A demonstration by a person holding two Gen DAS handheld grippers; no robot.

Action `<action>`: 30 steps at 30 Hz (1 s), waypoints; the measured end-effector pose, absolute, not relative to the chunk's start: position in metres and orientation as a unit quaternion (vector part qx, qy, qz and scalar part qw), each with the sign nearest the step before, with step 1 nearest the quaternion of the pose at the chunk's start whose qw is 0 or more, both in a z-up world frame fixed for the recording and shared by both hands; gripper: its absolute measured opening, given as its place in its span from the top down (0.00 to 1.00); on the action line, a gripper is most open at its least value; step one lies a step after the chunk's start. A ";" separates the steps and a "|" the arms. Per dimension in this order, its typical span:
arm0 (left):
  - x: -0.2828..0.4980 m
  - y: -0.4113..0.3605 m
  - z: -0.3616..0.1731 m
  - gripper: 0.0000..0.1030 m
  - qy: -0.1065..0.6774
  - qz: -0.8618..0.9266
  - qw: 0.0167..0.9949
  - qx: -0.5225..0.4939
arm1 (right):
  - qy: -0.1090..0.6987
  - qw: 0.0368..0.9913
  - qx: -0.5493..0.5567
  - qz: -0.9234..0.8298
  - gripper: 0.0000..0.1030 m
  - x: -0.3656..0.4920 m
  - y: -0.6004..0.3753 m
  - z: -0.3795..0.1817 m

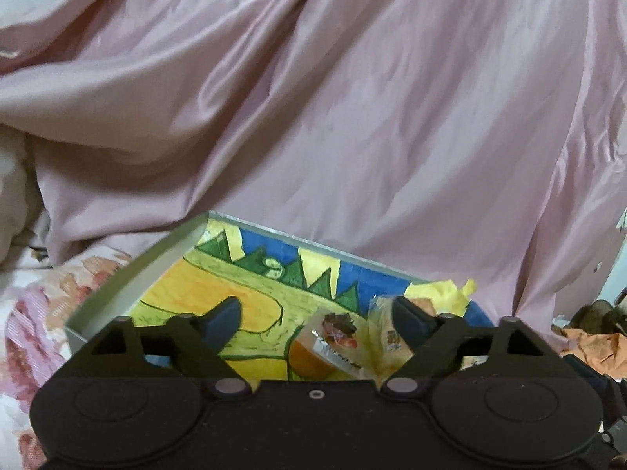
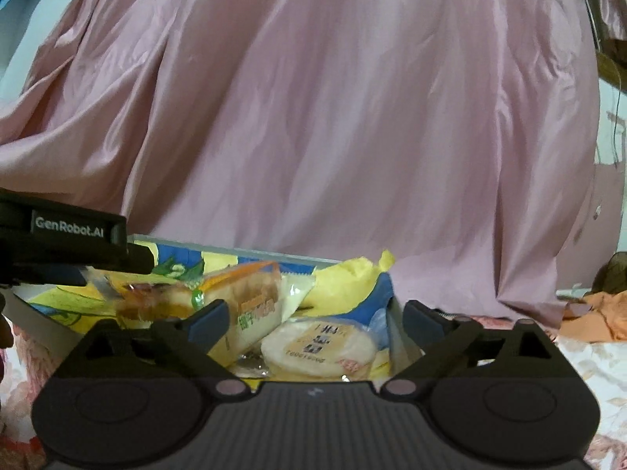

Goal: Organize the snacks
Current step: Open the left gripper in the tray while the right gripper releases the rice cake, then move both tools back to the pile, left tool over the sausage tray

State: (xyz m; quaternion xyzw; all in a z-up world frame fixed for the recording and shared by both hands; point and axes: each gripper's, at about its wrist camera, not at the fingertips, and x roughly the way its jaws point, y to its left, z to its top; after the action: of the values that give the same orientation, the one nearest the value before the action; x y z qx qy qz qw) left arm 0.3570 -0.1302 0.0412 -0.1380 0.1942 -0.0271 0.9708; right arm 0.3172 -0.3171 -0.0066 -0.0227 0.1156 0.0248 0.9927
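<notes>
- left tool (image 1: 315, 315) and right tool (image 2: 315, 319) both gape wide, gripping nothing.
- snacks (image 2: 317, 346) lie loose in the painted box (image 1: 129, 274) on the bed, seemingly gathered there for tidiness.

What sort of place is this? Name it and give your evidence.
Probably a bedroom, with the work done on a bed: a floral bedsheet underneath, a pink satin cover heaped behind, and loose clothes at the right. The snacks lie in a colourful box.
</notes>
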 end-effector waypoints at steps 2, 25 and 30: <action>0.348 -0.128 0.050 0.08 0.185 -0.029 0.973 -0.137 | 0.107 0.994 -0.021 0.024 0.00 0.312 -0.318 0.001; 0.185 -0.100 0.117 0.01 0.130 -0.030 0.988 -0.083 | 0.011 1.000 -0.017 0.023 0.00 0.158 -0.300 0.069; 0.155 -0.096 0.110 0.01 0.128 -0.023 0.989 -0.070 | 0.025 0.999 -0.004 0.031 0.00 0.126 -0.294 0.068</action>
State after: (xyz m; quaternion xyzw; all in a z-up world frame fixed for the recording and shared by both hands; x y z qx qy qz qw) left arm 0.1548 -0.0963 0.1097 -0.0698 0.1276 -0.0231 0.9891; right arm 0.1265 -0.2940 0.0679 -0.0035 0.0248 0.0307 0.9992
